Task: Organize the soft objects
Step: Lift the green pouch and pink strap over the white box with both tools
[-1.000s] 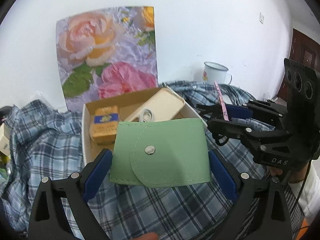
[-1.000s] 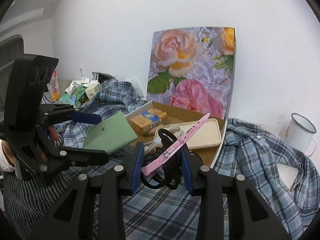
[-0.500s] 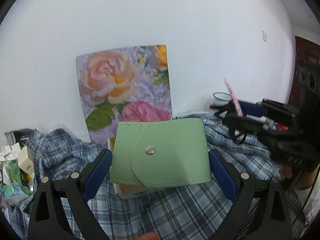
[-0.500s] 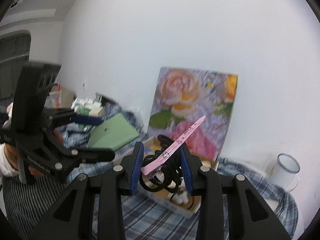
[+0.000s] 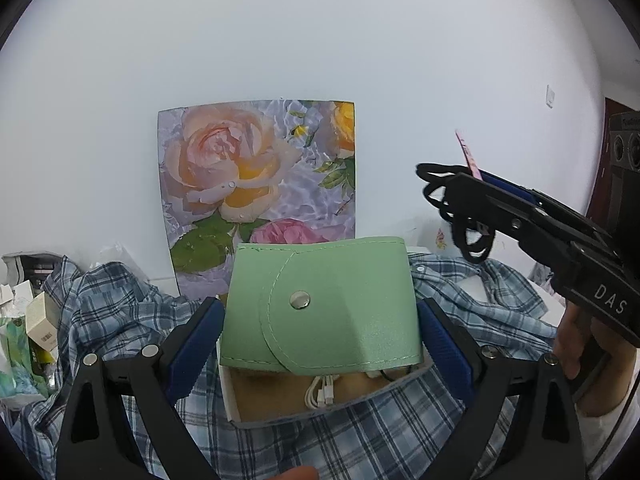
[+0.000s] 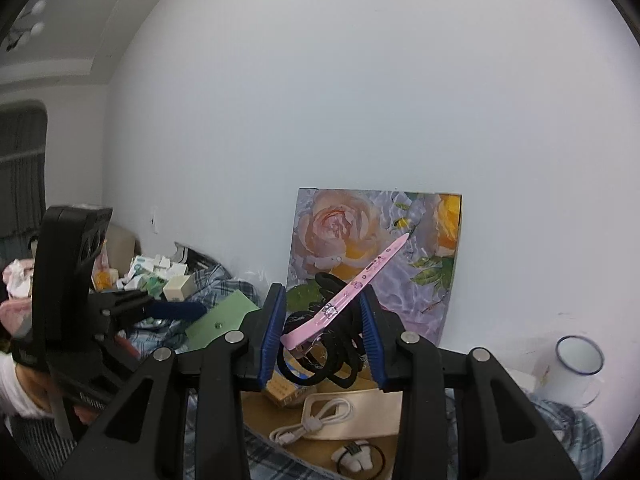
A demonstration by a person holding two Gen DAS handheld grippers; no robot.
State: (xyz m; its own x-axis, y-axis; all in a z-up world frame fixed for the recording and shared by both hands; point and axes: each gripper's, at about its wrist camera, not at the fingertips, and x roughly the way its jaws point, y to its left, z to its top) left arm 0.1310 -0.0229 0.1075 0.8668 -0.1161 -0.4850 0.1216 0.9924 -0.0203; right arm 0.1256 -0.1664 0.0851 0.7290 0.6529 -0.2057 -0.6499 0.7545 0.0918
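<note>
1. Left gripper (image 5: pixel 320 344): clamped on green snap pouch (image 5: pixel 320 308), held flat above cardboard box (image 5: pixel 280 404); plaid shirt (image 5: pixel 380 440) beneath.
2. Right gripper (image 6: pixel 324 332): clamped on pink strap (image 6: pixel 348 296) and black hair ties (image 6: pixel 332 360), over the box; white cable (image 6: pixel 312 424) and cream case (image 6: pixel 372 412) inside.
3. Behind: rose picture (image 6: pixel 376 256) against wall; enamel mug (image 6: pixel 576 372) at right.

your wrist views sat close above the cardboard box (image 5: pixel 236 404), facing the rose picture (image 5: pixel 256 184) (image 6: pixel 376 248) both shared.
</note>
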